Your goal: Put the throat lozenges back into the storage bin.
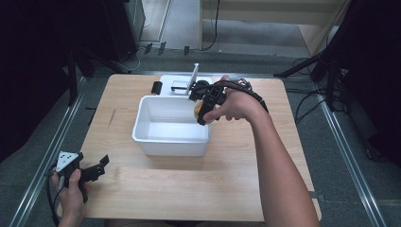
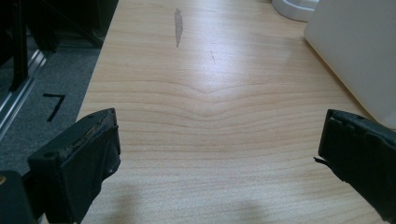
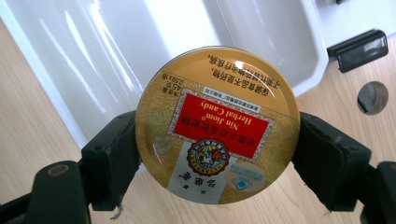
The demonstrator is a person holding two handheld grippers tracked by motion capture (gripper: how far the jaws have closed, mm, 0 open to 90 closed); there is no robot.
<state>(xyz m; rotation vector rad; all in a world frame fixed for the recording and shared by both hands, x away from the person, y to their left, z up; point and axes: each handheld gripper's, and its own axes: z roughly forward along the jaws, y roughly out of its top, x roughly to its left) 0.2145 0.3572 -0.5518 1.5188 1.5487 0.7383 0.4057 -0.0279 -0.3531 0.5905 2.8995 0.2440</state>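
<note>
A round gold candy tin (image 3: 217,123) with a red "Nin Jiom Herbal Candy" label sits clamped between the jaws of my right gripper (image 3: 217,154). In the high view the right gripper (image 1: 204,109) holds the candy tin (image 1: 197,109) over the right rim of a white plastic bin (image 1: 170,140) at the table's middle. The bin's inside (image 3: 116,42) looks bare. My left gripper (image 1: 94,168) rests near the table's front left corner, jaws wide apart over bare wood (image 2: 219,116), nothing between them.
Behind the bin stands a white tray (image 1: 176,83) with an upright white plate (image 1: 194,78) and a small black object (image 1: 156,87). A black clip (image 3: 362,50) and a round metal piece (image 3: 372,97) lie beside the bin. The bin's white wall (image 2: 359,51) is right of the left gripper.
</note>
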